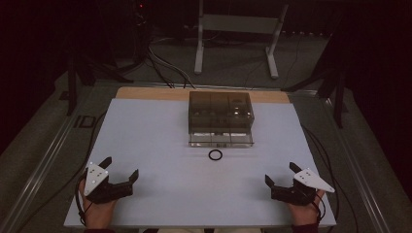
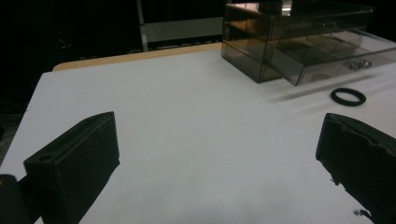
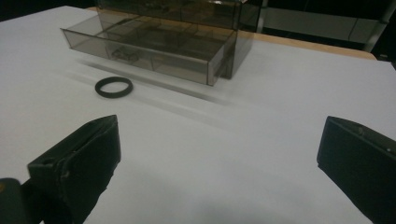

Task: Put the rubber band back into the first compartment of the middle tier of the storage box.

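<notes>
Black ring (image 1: 215,155): a thin, flat, round band with an open middle, matte and dark, lying flat on the white sheet. It sits alone just in front of the drawer box, near the middle of the counter, touching nothing. In the left gripper view the black ring (image 2: 348,96) lies toward the right, and in the right gripper view the black ring (image 3: 114,87) lies toward the left.

Behind it stands a smoky, see-through drawer box (image 1: 221,116) with its bottom drawer (image 1: 221,139) pulled out toward the person; dividers split that drawer into compartments, and something small lies in one, too dim to make out.

Both grippers are well apart from the ring, near the front edge. The left gripper (image 1: 119,170) has its fingers spread wide with nothing between them, and the right gripper (image 1: 280,174) likewise has its fingers spread wide on bare sheet. Each is held by a hand and carries a grey three-cornered plate.

The counter (image 1: 145,141) is covered by a white sheet, with a strip of pale wood showing along the far edge. Beyond it the room is dark: a grey floor, loose cables (image 1: 165,68), and a light metal frame (image 1: 238,34) on two feet.

Count: one ring, one drawer box, one open drawer, two grippers.
</notes>
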`<state>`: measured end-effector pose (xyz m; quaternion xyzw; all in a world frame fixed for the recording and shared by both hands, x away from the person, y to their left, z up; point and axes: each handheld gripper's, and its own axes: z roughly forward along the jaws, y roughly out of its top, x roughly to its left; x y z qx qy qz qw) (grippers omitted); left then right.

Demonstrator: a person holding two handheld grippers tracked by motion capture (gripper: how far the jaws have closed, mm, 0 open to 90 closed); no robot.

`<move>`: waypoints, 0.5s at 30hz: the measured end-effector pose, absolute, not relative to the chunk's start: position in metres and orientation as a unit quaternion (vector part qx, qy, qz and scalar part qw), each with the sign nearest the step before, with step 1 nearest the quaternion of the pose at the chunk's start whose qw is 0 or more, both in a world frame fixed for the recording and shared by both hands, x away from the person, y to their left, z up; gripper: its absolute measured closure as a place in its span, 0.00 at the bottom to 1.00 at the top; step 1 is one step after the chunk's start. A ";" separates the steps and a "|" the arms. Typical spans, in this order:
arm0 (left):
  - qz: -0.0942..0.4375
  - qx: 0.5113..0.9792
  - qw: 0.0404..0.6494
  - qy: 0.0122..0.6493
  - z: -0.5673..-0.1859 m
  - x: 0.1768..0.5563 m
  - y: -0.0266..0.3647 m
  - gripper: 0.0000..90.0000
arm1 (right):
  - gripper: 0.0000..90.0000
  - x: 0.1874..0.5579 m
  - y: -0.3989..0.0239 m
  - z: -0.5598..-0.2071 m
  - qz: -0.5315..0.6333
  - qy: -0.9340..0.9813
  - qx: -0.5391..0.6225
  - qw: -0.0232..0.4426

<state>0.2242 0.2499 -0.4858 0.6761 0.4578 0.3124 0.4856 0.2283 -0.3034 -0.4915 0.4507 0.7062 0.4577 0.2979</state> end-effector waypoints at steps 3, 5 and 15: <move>0.310 0.677 0.479 0.464 -0.485 0.224 0.251 0.00 | 0.00 0.229 -0.303 -0.492 0.452 0.708 0.451 0.301; 0.311 0.677 0.480 0.464 -0.485 0.224 0.251 0.00 | 0.00 0.229 -0.302 -0.494 0.448 0.708 0.449 0.312; 0.307 0.684 0.478 0.457 -0.477 0.228 0.242 0.00 | 0.00 0.225 -0.297 -0.493 0.460 0.704 0.443 0.312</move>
